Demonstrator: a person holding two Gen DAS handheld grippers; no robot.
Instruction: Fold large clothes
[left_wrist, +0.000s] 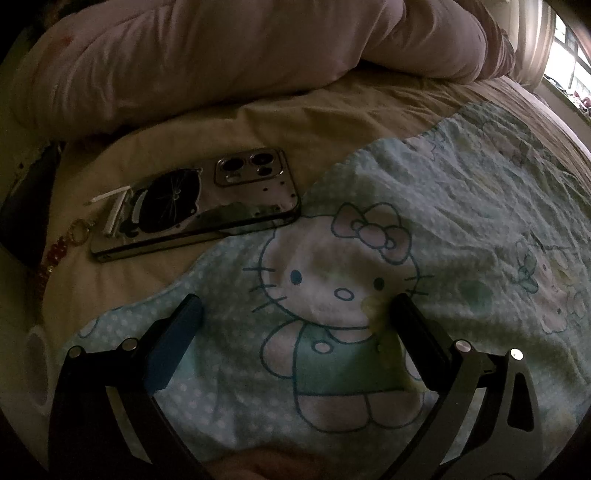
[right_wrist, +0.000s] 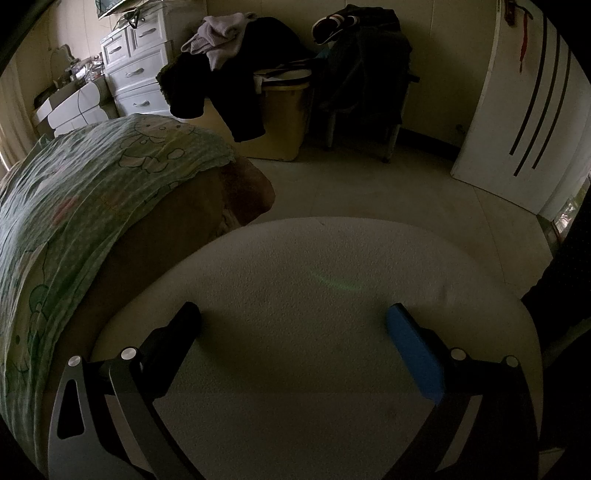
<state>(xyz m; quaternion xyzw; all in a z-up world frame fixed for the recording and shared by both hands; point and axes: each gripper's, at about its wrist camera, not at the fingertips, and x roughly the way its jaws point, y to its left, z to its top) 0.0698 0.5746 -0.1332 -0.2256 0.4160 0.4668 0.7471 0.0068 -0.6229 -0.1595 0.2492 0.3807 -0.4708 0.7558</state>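
I am inspecting the bed (left_wrist: 280, 122) first: it is carrying a tan sheet, with a bulky pink quilt (left_wrist: 221, 51) heaped along its far side. Across the sheet the task's item, a pale green printed cloth (left_wrist: 461, 206) with cartoon cats and white dots, is lying spread out and wrinkled, in what I am reading as a single layer; whether it is a garment or a cover I cannot tell. In the right wrist view the same cloth is draping over the bed's edge, and I am seeing no folded edge or crease line anywhere. I am therefore judging the task as barely begun: the cloth is laid out but not smoothed, and every fold is still to be made. Below the right tool a rounded white cushion-like surface (right_wrist: 314, 295) is filling the frame, beside the bed; what it is, I cannot say. A phone (left_wrist: 207, 206), camera side up, is lying on the sheet with one corner touching or just overlapping the cloth's edge; I am flagging it as likely to need clearing before a fold passes that way. The left hand-held gripper (left_wrist: 295, 310) is poised over the cat print with jaws spread wide, holding nothing. The right hand-held gripper (right_wrist: 295, 317) is likewise spread wide and empty, over the white surface and apart from the cloth.
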